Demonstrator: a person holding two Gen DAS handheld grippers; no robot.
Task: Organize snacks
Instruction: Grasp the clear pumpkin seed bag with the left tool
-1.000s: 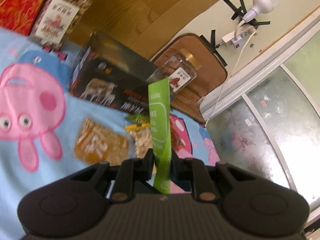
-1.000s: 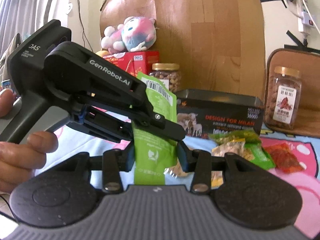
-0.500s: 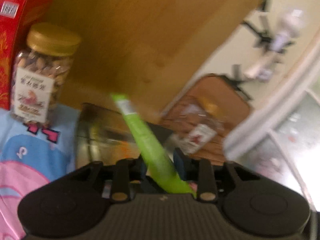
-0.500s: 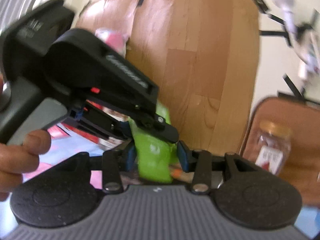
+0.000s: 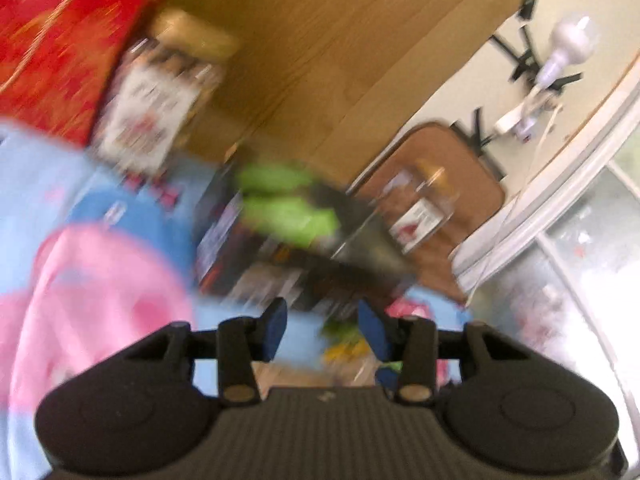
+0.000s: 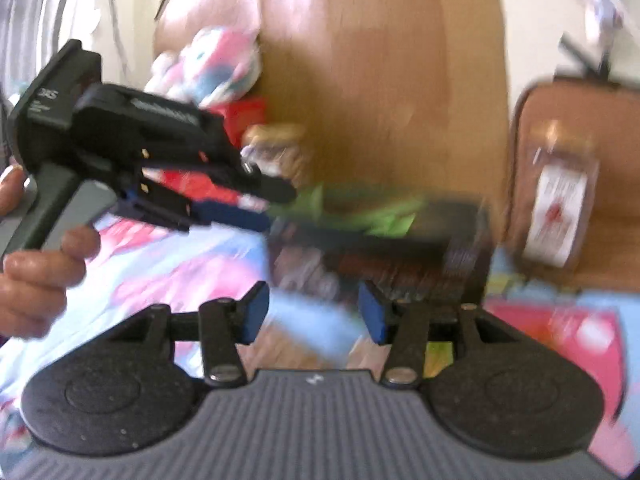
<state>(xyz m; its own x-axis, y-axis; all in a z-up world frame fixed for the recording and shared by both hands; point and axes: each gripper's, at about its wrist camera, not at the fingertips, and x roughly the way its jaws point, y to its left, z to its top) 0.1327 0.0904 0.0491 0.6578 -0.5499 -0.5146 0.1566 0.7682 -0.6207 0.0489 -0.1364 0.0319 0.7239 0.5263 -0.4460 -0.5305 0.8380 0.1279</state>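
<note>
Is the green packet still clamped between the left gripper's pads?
No: the left gripper has nothing between its opening pads; the green packet lies on the dark box.

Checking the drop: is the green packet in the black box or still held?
Not held: green packet lies blurred at the black box's top. Fully inside: cannot tell.

— What's everything sitting on?

— A cloth (image 5: 132,224) in light blue with big pink cartoon shapes, spread flat.

— And on it?

— A dark box (image 6: 380,264) stands near the middle, blurred. A green packet (image 5: 288,204) shows at its top; whether it lies inside I can't tell. A red box (image 5: 60,40) and a nut jar (image 5: 156,96) with a gold lid stand at the far left edge. A second jar (image 6: 560,204) stands to the right of the dark box. Small snack packets (image 5: 344,344), yellow and green, lie in front of it, with a red packet (image 6: 560,328) to their right.
</note>
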